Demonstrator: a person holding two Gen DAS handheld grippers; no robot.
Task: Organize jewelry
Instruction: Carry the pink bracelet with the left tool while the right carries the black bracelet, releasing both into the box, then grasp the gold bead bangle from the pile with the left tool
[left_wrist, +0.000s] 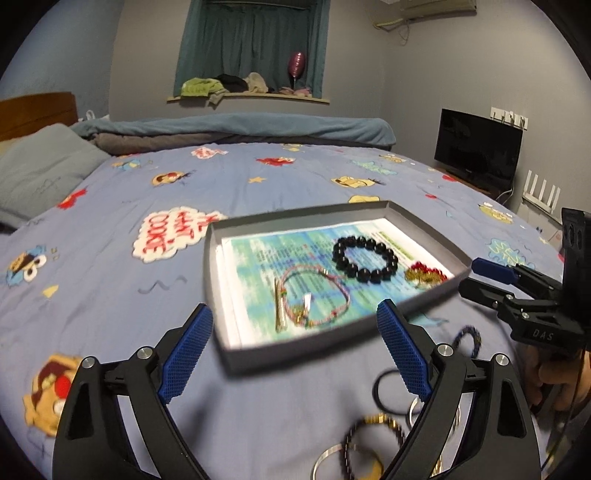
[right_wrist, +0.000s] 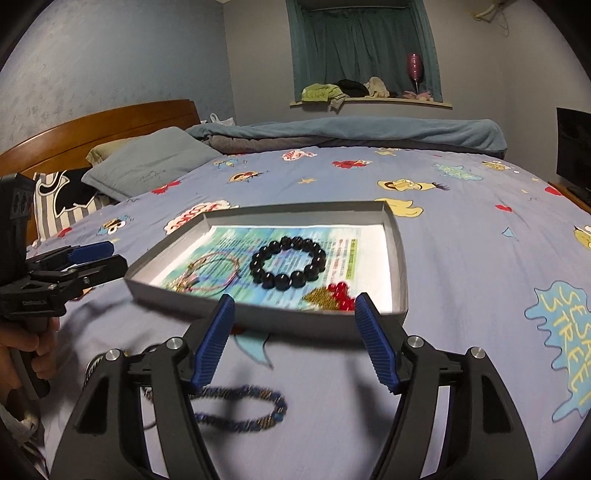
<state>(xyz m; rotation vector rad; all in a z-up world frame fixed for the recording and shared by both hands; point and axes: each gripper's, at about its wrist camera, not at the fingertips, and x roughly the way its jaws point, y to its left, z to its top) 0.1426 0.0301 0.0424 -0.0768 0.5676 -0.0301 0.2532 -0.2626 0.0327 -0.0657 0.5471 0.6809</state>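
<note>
A shallow grey box lid (left_wrist: 218, 280) (right_wrist: 400, 266) lies on the bed with printed paper inside. In it rest a black bead bracelet (left_wrist: 364, 258) (right_wrist: 288, 262), a pink cord bracelet (left_wrist: 314, 295) (right_wrist: 214, 269) and a red and gold piece (left_wrist: 424, 275) (right_wrist: 332, 295). My left gripper (left_wrist: 295, 343) stands open at the lid's near edge, nothing between its fingers. My right gripper (right_wrist: 295, 332) (left_wrist: 476, 275) is open too, just short of the lid. A dark blue beaded bracelet (right_wrist: 240, 406) (left_wrist: 467, 338) lies on the sheet below the right gripper. Several rings and bangles (left_wrist: 369, 435) lie under the left gripper.
The bed sheet (left_wrist: 110, 295) is blue with cartoon prints. Pillows (right_wrist: 147, 166) and a folded blanket (left_wrist: 240, 129) lie at the far side. A dark screen (left_wrist: 478, 147) stands at the right wall. A hand (right_wrist: 22, 350) holds the left gripper's handle.
</note>
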